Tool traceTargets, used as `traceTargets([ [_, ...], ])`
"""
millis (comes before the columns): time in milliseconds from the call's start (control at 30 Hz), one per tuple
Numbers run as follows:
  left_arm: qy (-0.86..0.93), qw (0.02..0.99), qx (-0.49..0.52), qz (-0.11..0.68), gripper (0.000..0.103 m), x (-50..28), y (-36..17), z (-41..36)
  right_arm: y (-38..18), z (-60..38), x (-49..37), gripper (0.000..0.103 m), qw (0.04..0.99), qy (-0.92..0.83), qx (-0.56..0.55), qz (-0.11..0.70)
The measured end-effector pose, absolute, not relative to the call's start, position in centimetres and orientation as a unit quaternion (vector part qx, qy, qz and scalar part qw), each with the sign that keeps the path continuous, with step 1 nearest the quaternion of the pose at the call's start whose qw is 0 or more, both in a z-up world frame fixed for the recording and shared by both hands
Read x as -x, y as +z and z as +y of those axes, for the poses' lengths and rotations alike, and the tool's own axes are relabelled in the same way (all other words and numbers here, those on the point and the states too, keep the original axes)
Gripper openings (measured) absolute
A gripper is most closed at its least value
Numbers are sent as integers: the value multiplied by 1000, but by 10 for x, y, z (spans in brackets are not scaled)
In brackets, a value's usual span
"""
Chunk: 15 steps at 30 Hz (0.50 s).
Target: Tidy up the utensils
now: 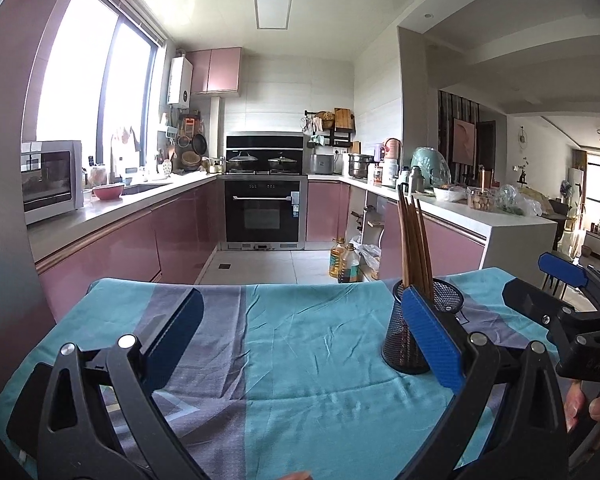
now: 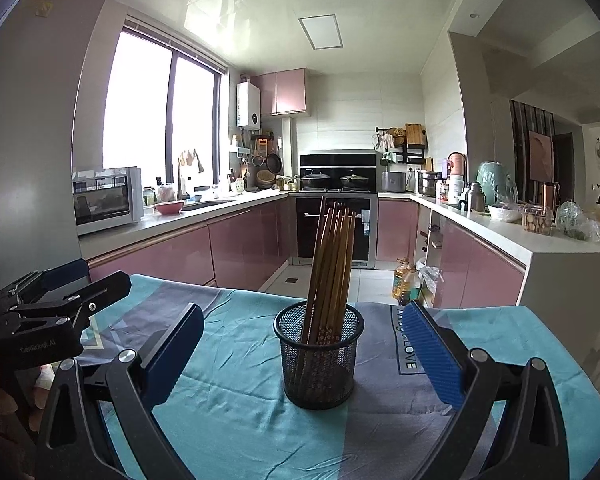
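While standing in mesh cup [image 2: 319, 360], chopsticks [image 2: 332, 264] lean tips-down, upright.

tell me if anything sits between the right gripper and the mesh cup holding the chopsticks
Nothing visible does. The right gripper is open, and the black mesh cup stands on the cloth between its two fingers, with only bare cloth around it. The chopsticks lean inside the cup. The left gripper is off to the side.

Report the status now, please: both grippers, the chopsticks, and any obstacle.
Left gripper open, holding nothing. Right gripper open, mesh cup between its fingers, not touching. Chopsticks all standing in cup, leaning. No obstacle on the cloth.
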<state>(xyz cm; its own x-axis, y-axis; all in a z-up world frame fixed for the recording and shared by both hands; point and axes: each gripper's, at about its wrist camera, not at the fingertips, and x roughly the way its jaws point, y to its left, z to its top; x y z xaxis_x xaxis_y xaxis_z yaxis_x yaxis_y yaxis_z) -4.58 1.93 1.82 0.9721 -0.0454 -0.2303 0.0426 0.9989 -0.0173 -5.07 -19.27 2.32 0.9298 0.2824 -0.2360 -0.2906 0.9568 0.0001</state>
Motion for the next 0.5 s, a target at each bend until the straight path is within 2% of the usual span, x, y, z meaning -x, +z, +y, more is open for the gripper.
traceTargets([
  [500, -21, 994, 9, 111, 97, 55, 22, 22, 26, -189, 56, 96, 982, 148, 18, 112],
])
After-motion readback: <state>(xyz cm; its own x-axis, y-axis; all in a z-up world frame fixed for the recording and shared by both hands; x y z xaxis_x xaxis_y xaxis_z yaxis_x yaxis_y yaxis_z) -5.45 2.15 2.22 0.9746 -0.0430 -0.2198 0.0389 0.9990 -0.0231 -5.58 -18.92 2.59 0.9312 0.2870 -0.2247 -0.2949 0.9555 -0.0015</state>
